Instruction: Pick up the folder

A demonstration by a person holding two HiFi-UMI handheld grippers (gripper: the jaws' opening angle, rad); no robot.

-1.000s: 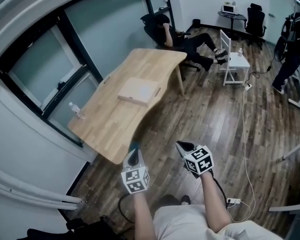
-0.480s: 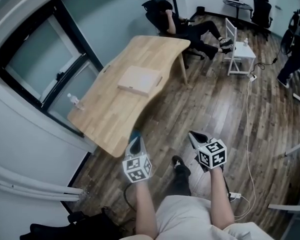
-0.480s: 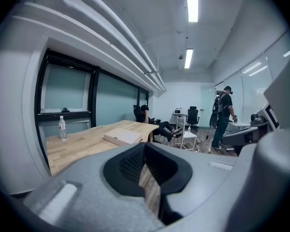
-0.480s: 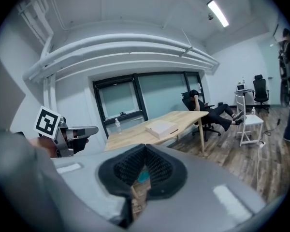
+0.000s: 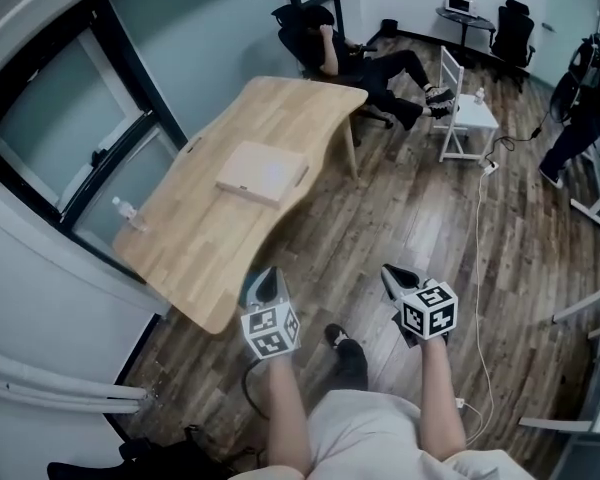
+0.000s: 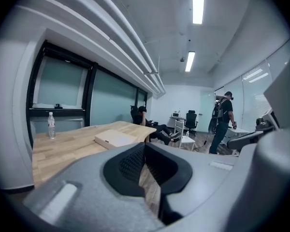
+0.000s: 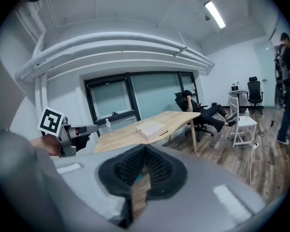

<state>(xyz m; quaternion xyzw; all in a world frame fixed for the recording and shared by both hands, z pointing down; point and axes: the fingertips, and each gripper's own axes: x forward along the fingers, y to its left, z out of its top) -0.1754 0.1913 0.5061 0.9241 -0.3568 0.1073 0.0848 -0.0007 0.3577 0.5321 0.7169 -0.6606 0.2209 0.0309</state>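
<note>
Folder (image 5: 262, 171): flat on worktop (image 5: 195, 243), well apart from both grippers.
Left hand-held gripper (image 5: 268, 281), right hand-held gripper (image 5: 394, 277): both clenched, empty.
Risk: if jaws arrive clenched, they shove flat folder instead of grasping.

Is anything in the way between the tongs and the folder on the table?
Nothing visible. Only floor and bare wooden table lie between the left tongs, the right tongs and the folder. The water bottle stands off to the side.

The person wears a pale beige top (image 5: 380, 436), dark trousers (image 5: 358, 366) and a dark shoe (image 5: 336, 337). The grey left gripper (image 5: 267, 280) and right gripper (image 5: 392, 274) each carry a white cube (image 5: 270, 331) with black square markers, and have black ribbed pads (image 6: 129, 164).
</note>
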